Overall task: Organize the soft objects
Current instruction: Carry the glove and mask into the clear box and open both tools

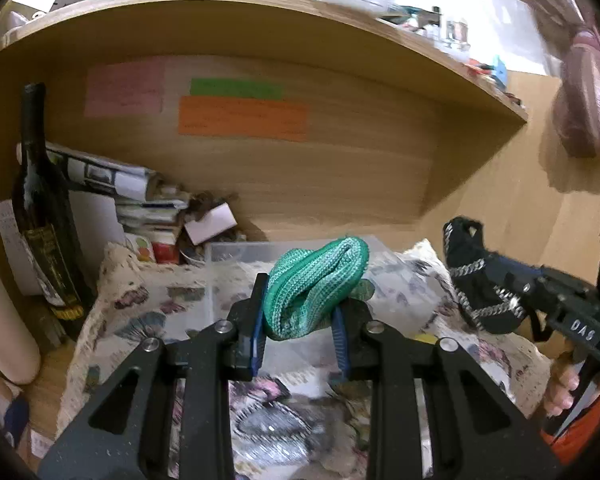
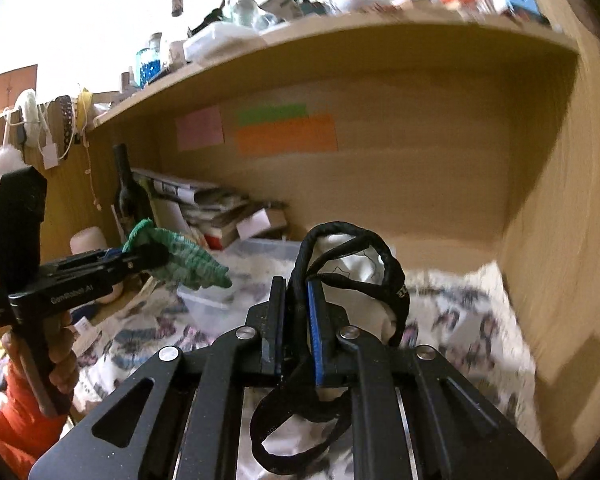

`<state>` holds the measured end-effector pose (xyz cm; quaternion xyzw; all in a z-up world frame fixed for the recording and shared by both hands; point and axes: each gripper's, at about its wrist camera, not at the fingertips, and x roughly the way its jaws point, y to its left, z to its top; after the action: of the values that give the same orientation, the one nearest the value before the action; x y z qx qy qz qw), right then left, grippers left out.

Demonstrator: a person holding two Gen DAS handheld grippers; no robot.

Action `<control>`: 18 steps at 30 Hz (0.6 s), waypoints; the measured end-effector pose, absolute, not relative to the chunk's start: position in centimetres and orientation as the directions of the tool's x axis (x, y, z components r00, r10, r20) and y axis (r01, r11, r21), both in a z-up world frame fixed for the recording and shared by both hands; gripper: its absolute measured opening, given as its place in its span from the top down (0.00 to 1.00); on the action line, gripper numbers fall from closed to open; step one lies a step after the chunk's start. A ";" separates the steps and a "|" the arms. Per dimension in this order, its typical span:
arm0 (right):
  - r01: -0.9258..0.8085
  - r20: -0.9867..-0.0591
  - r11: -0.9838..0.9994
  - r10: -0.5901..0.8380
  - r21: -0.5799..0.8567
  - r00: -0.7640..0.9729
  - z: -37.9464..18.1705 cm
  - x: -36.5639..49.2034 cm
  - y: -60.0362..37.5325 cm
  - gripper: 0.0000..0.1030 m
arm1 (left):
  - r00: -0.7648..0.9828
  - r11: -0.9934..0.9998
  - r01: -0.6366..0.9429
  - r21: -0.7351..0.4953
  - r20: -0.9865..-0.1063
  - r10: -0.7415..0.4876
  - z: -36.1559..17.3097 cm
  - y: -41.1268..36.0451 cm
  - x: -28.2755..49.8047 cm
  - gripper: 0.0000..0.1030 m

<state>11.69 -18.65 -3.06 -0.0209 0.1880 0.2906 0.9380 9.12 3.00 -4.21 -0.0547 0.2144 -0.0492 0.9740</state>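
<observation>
Left gripper jaws grasping green knit, right gripper jaws grasping black strap, clear bin beneath, bottle left

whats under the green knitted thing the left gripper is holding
The green knitted piece, clamped in the left gripper, hangs above a clear plastic box on the patterned cloth. The box's near part is hidden behind the knit and the fingers, so its contents cannot be seen.
</observation>
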 end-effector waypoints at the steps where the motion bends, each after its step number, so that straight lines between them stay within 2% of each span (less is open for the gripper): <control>1: -0.553 -0.361 0.830 0.536 0.064 0.763 -2.8 12.2 -18.4 0.91 | 0.905 0.990 0.062 -0.124 -0.412 -0.109 -4.1 3.3 9.5 0.73; 10: -0.572 -0.371 0.819 0.541 0.031 0.755 -1.6 16.4 -16.2 0.91 | 0.888 0.992 0.003 -0.128 -0.455 -0.061 -4.2 5.0 13.6 0.73; 18: -0.583 -0.454 0.812 0.527 0.021 0.718 -3.1 20.4 -14.1 0.91 | 0.852 0.992 -0.034 -0.122 -0.522 -0.035 -5.7 5.8 18.0 0.73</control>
<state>20.35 -14.11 -3.10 -0.0619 0.2254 0.2999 0.9249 18.04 5.78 -5.69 -0.0634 0.2717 -0.0003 0.9603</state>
